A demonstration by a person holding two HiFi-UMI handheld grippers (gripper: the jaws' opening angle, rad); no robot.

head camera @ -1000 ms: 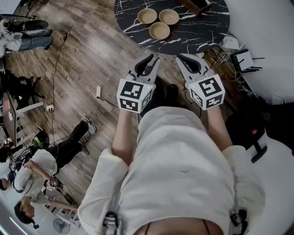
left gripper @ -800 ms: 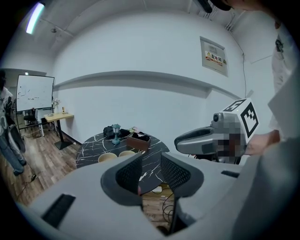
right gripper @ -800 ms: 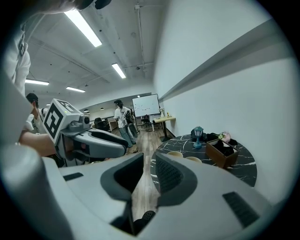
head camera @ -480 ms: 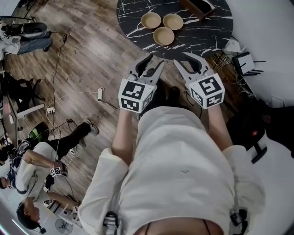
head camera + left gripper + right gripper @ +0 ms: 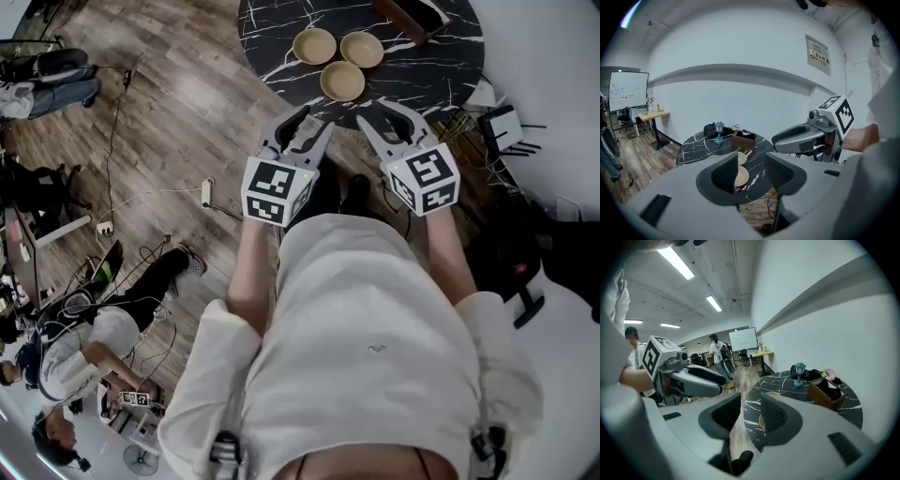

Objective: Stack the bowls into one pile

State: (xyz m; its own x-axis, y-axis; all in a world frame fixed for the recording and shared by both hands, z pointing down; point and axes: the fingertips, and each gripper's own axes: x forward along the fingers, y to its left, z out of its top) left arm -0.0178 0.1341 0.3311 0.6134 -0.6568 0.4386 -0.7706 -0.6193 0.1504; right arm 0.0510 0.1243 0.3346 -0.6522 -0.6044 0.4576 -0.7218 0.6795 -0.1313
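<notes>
Holds left gripper (image 5: 317,119) and right gripper (image 5: 380,112) side by side just short of the marble table (image 5: 272,28). Both jaws just spread apart, gripping nothing. On that table, three bowls (image 5: 342,81), clustered, unstacked.

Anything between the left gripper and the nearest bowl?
Nothing: head view shows only bare tabletop between the nearest bowl and the left gripper, whose jaws have just been opening, empty.
</notes>
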